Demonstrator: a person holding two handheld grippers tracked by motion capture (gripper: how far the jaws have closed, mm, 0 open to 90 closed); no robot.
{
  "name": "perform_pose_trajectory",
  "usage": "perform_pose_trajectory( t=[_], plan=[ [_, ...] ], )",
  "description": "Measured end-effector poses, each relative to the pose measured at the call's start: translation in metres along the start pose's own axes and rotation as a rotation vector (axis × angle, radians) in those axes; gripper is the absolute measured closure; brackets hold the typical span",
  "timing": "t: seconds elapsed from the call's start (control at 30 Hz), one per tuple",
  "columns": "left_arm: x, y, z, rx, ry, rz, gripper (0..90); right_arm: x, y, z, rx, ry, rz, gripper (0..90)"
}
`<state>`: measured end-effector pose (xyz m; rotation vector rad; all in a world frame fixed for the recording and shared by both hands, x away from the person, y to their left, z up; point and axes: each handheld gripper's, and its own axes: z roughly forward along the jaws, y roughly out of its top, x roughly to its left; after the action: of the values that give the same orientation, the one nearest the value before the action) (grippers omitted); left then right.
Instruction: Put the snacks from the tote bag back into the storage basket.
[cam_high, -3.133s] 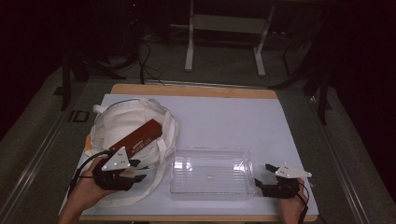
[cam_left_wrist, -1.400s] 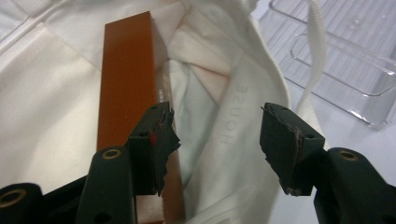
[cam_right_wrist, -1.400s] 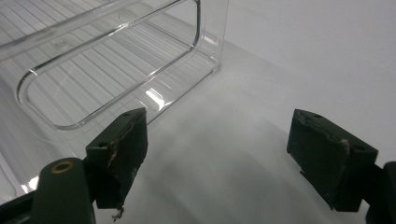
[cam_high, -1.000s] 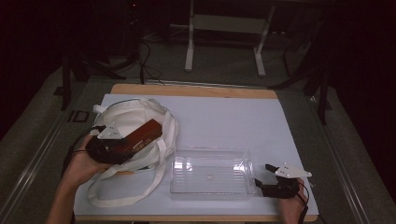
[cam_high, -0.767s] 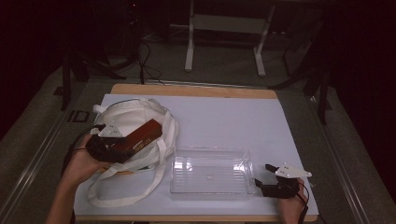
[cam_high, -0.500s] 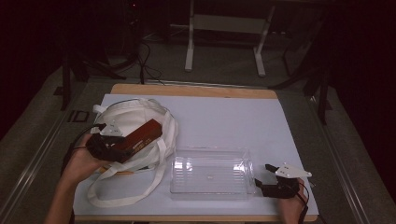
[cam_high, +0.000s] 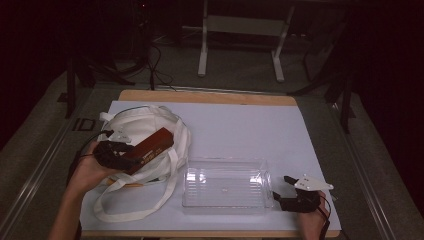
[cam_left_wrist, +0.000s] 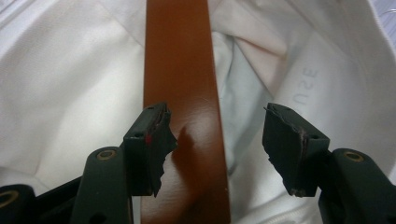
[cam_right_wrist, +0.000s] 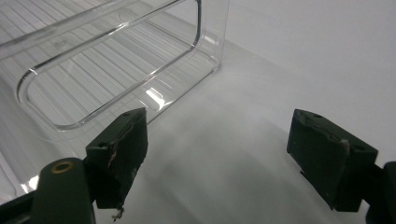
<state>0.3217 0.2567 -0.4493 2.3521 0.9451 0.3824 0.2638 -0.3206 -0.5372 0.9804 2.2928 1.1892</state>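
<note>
A long, flat reddish-brown box (cam_high: 148, 149) with a smooth matte face is lying on top of a crumpled white cloth tote bag (cam_high: 145, 125) near the left edge of the counter (cam_high: 240, 125), its length slanting toward the far side. In the left gripper view the box (cam_left_wrist: 180, 93) is running up between the spread jaws of the left hand-held gripper (cam_left_wrist: 215, 135), the left-hand pad touching its edge, the other pad apart over the white cloth (cam_left_wrist: 70, 93). The bag's long straps (cam_high: 130, 210) are looping toward the near edge. A clear ribbed rectangular plastic tray (cam_high: 226, 182) is sitting near the middle of the near edge. The right hand-held gripper (cam_high: 290, 187) is resting by the near right corner, jaws spread wide and holding nothing, just beside the tray's end (cam_right_wrist: 116, 70).

The counter is covered in white, with a wooden rim, and the room behind is lying dark, with metal stand legs (cam_high: 240, 45) on a grey floor.

Since three seconds ago the left hand-held gripper has moved from the near end of the bag to the box's left end; the right one is staying put.
</note>
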Motion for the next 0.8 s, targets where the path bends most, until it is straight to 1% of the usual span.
perform_pose_trajectory(
  t=[0.27, 0.47, 0.57, 0.63, 0.7, 0.73, 0.8],
  plan=[
    [0.006, 0.0, 0.004, 0.019, 0.0, -0.031, 40.7, 0.0, 0.0, 0.0, 0.001, 0.001, -0.001, 20.2],
    [0.01, 0.0, 0.006, 0.044, 0.009, -0.043, 39.2, 0.0, 0.0, 0.0, 0.002, 0.002, -0.003, 20.3],
    [0.012, 0.0, 0.008, 0.06, 0.001, -0.052, 38.6, 0.0, 0.0, 0.0, 0.002, 0.003, -0.004, 20.3],
    [0.013, -0.001, 0.009, 0.07, 0.006, -0.055, 37.5, 0.0, 0.0, 0.0, 0.003, 0.003, -0.004, 20.3],
    [0.014, -0.002, 0.01, 0.076, 0.003, -0.057, 36.5, 0.0, 0.0, 0.0, 0.004, 0.004, -0.005, 20.3],
    [0.014, -0.002, 0.01, 0.078, 0.005, -0.063, 35.7, 0.0, 0.0, 0.0, 0.005, 0.004, -0.005, 20.3],
    [0.016, -0.003, 0.01, 0.084, -0.001, -0.068, 34.3, 0.0, 0.0, 0.0, 0.003, 0.004, -0.004, 20.3]
  ],
)
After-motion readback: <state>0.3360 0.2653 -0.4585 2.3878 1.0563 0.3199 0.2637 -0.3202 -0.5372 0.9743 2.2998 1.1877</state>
